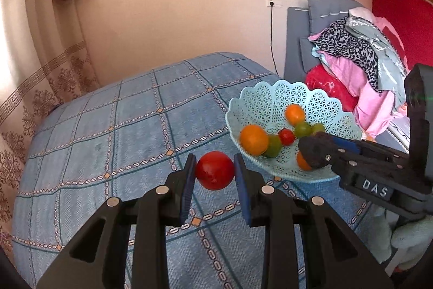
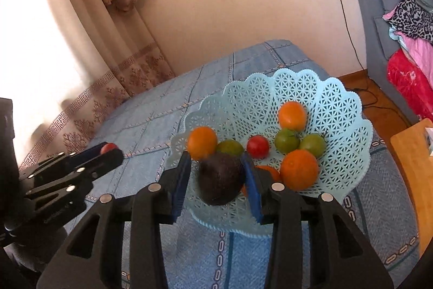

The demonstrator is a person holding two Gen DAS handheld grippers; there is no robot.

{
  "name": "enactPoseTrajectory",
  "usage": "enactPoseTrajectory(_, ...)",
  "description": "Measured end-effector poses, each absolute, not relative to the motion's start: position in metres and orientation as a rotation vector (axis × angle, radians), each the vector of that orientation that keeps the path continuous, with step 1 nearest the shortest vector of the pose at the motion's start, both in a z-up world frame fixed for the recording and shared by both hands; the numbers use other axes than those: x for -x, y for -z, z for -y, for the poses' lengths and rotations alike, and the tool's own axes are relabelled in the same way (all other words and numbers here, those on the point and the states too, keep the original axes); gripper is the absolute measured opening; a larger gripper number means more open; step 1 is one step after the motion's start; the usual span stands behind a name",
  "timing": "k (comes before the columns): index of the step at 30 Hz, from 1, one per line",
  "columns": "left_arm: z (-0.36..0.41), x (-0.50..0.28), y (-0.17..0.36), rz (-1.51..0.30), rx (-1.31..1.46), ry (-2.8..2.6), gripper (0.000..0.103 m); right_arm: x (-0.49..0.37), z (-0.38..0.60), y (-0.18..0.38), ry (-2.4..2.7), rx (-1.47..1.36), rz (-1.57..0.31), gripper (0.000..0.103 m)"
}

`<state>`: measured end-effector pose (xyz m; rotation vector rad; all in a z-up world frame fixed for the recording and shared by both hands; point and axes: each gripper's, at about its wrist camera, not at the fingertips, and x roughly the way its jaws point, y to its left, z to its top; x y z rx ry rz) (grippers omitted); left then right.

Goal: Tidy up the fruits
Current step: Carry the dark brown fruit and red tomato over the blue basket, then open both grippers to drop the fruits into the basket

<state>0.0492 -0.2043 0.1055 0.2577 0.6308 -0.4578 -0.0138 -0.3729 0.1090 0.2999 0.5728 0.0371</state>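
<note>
My left gripper [image 1: 215,158] is shut on a red tomato [image 1: 214,170], held above the blue bedspread just left of the light-blue lattice basket [image 1: 259,99]. In the right wrist view that gripper [image 2: 113,149] reaches in from the left with the tomato [image 2: 109,146] at its tips. My right gripper [image 2: 216,155] hangs over the near side of the basket [image 2: 338,110]. A dark avocado [image 2: 219,180] lies between its fingers, with a gap beside the left pad. Oranges [image 2: 299,172], green tomatoes [image 2: 286,140] and a small red tomato [image 2: 258,146] lie in the basket.
The basket sits on a bed with a blue checked cover [image 1: 121,126]. A curtain [image 1: 35,88] hangs to the left. A grey sofa piled with clothes [image 1: 360,64] stands to the right. A wooden table edge [image 2: 411,161] and a floor cable [image 2: 370,96] lie beyond the basket.
</note>
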Motion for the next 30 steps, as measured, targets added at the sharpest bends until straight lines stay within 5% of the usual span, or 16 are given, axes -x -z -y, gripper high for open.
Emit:
enactPoseTrajectory(27, 0.279, -0.083, -0.098, -0.682, -0.251, 0.666, 0.03, 0.05, 0.413, -0.128, 0.203, -0.33, -0.436, 0.055)
enactPoseTrajectory(30, 0.273, -0.087, -0.098, -0.684, -0.233, 0.647, 0.056, 0.052, 0.412, -0.129, 0.218, -0.322, -0.42, 0.065)
